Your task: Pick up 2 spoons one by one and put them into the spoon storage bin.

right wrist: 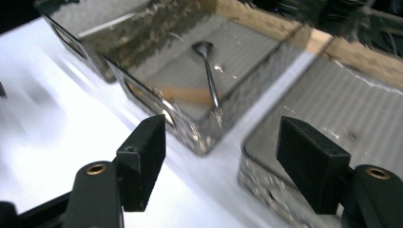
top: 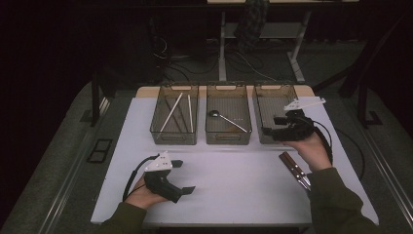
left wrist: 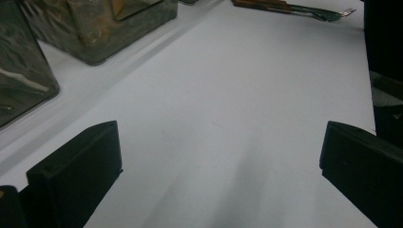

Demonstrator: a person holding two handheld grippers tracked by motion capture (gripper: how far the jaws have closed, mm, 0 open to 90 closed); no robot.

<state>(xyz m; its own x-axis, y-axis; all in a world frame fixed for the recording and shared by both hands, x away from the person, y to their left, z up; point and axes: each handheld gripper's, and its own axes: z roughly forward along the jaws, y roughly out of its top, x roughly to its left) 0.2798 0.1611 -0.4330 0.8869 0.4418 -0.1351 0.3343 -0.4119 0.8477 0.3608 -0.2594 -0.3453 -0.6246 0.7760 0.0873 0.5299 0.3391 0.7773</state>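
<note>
Right hand-held gripper [top: 269,130] hangs spread and empty over the right bin's [top: 272,105] front edge; that bin's see-through, smoky. Left hand-held gripper [top: 185,176] spread too, on the white desk [top: 234,180]. Dark room.

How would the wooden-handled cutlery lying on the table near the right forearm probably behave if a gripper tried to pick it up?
The wooden-handled cutlery looks rigid, so it probably would not bend. It lies flat on the table, so the jaws may struggle to get under it and could push it sideways. Its metal ends look smooth and perhaps slippery; the handles seem the safer grip.
</note>
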